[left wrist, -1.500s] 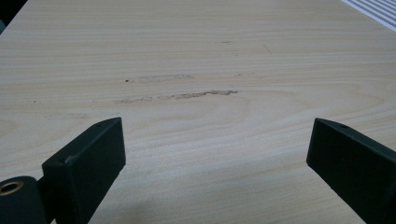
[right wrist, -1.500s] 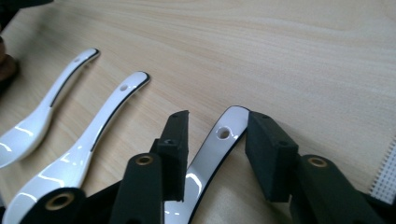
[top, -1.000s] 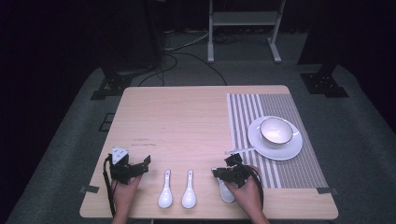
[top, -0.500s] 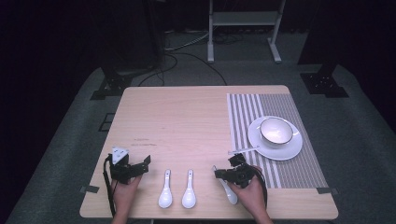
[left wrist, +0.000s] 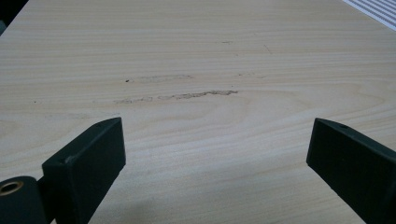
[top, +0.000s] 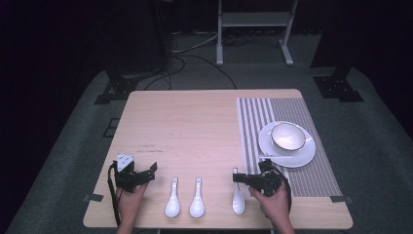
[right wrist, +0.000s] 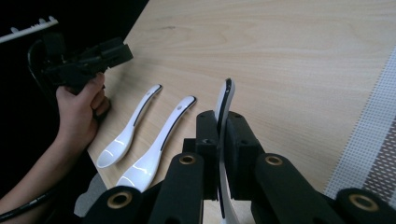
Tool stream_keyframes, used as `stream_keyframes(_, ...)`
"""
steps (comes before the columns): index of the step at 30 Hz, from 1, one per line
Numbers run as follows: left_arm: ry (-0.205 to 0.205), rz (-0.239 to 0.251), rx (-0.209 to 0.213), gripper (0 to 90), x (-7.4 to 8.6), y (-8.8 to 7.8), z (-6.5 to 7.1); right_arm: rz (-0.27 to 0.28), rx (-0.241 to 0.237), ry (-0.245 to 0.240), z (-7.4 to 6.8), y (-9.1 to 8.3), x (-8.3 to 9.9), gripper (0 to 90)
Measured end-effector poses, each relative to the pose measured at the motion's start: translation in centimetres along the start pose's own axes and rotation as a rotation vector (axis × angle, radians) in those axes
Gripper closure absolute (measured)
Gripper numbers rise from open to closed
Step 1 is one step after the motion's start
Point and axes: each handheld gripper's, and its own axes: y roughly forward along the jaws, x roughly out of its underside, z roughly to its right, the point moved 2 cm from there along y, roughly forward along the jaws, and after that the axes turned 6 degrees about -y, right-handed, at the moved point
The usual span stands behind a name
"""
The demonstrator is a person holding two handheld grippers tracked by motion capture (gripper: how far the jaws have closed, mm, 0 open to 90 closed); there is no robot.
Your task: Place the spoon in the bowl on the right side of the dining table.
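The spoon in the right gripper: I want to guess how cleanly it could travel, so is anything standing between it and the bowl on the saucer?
Nothing visible does. The right gripper is shut on the spoon near the placemat's left edge. Between it and the bowl on the saucer lies only flat striped mat. The other two spoons lie on its far side.

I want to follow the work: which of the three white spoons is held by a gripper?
The spoon farthest right, nearest the striped placemat. The right gripper is shut on its handle; the other two spoons lie free.
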Motion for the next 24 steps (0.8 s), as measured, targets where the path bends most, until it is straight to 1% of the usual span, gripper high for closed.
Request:
stream_keyframes(2,-0.002,0.001,0.0,3.3,0.0,0.0,0.0,0.01,-0.008,0.002,0.1,-0.2,0.0,84.9)
stream_keyframes(5,0.0,0.0,0.0,3.3,0.0,0.0,0.0,0.039,-0.015,0.03,0.5,-0.9,0.2,84.8)
stream_keyframes(7,0.0,0.0,0.0,3.3,0.0,0.0,0.0,0.055,-0.021,0.04,0.7,-1.3,0.2,84.7)
stream_keyframes(8,0.0,0.0,0.0,3.3,0.0,0.0,0.0,0.055,-0.021,0.04,0.7,-1.3,0.2,84.7)
stream_keyframes(11,0.0,0.0,-0.001,3.3,0.0,0.0,0.0,0.084,-0.026,0.054,0.8,-2.3,-0.1,84.7)
stream_keyframes(14,0.002,0.0,-0.001,3.3,0.0,0.0,0.0,0.098,-0.027,0.059,0.9,-2.7,-0.3,84.7)
stream_keyframes(15,0.002,0.0,-0.001,3.3,0.0,0.0,0.0,0.114,-0.026,0.065,1.0,-3.3,-0.5,84.7)
stream_keyframes(16,0.002,0.0,-0.001,3.3,0.0,0.0,0.0,0.118,-0.024,0.069,1.1,-3.6,-0.6,84.7)
stream_keyframes(21,0.004,-0.001,0.0,3.3,0.0,0.0,0.0,0.136,-0.014,0.084,1.5,-4.4,-1.0,84.6)
stream_keyframes(24,0.005,-0.002,0.0,3.3,0.0,0.0,0.0,0.152,0.001,0.09,1.9,-5.1,-1.4,84.6)
